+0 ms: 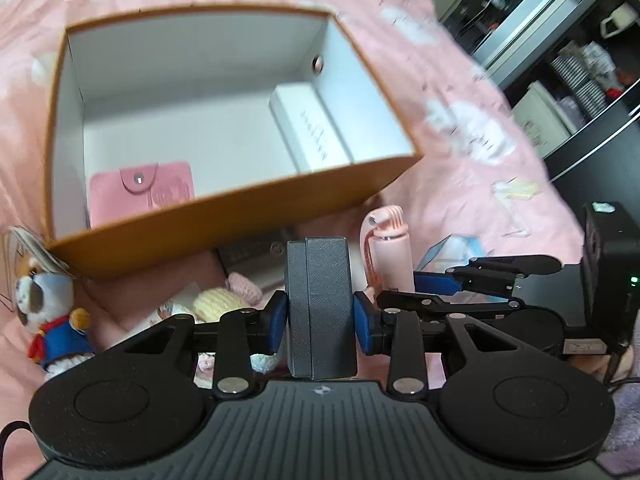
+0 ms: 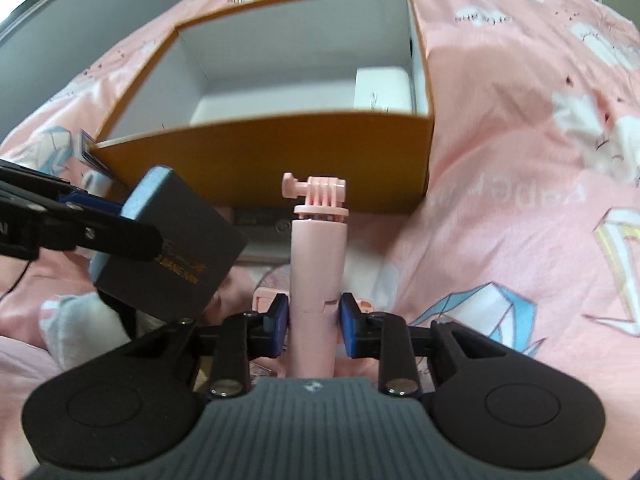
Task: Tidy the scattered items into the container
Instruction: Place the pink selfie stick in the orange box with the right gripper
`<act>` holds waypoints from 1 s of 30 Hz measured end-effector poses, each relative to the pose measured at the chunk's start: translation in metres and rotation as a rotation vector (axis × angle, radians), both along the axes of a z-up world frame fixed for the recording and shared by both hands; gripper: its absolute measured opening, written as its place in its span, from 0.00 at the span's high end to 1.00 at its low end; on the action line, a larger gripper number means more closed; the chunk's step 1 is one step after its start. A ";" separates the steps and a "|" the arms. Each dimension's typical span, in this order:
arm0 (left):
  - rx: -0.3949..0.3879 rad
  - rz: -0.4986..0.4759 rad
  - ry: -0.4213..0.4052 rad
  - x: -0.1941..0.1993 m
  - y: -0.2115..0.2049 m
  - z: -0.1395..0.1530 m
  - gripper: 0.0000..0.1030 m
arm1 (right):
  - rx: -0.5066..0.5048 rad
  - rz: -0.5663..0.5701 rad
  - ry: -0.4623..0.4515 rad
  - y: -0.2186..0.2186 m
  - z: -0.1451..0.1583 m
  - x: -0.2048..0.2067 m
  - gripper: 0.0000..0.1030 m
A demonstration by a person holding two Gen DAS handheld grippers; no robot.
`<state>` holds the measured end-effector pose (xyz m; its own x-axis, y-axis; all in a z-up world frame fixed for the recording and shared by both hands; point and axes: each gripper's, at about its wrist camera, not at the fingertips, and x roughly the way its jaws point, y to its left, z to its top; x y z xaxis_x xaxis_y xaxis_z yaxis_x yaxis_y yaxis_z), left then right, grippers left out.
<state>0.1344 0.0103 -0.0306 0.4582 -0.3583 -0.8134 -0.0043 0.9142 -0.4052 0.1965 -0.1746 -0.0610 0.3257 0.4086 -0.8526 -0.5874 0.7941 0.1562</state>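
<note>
Both hands are loaded right now, so here's where I'm at. My left hand-held gripper (image 1: 320,316) is pinching a dark grey box (image 1: 322,304) by its two narrow sides, blue pads tight on it, box standing upright between them. My right hand-held gripper (image 2: 314,320) is clamped on the barrel of a pink selfie-stick handle (image 2: 318,276), mount end pointing up and away from me. Both sit just in front of the orange container (image 1: 224,216), which is on the pink bedspread (image 1: 460,128) and already holds a pink pouch (image 1: 142,192) in the near left corner and a white box (image 1: 310,128) along the right wall. The middle of the floor looks free, so I reckon that's the drop zone. For doing this bit well: I'd get each item clearly above the near wall before going forward, since that wall is tall and a clipped edge would shove the whole container across soft bedding. I'd also go one hand at a time, because the grippers are right beside each other and the grey box nearly overlaps the handle in the right view. Lower in, then let go, rather than dropping from the rim. Still left on the bed: a little plush dog (image 1: 48,308) and some knitted bits (image 1: 224,300).
</note>
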 end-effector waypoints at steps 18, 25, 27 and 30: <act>0.023 0.140 -0.258 0.012 0.070 0.077 0.62 | 0.115 0.028 -0.248 0.008 0.123 0.017 0.71; 0.071 0.185 -0.217 0.042 0.086 0.061 0.62 | 0.105 0.043 -0.339 0.045 0.151 0.056 0.71; 0.046 0.190 -0.202 0.049 0.090 0.051 0.62 | 0.081 0.046 -0.362 0.058 0.151 0.068 0.71; -0.001 0.200 -0.187 0.055 0.097 0.035 0.62 | 0.045 0.057 -0.365 0.074 0.145 0.086 0.71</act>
<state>0.1891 0.1077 0.0042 0.6621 -0.2463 -0.7078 -0.1094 0.9026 -0.4164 0.2826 -0.1003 0.0838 0.5803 0.4696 -0.6654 -0.6543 0.7553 -0.0375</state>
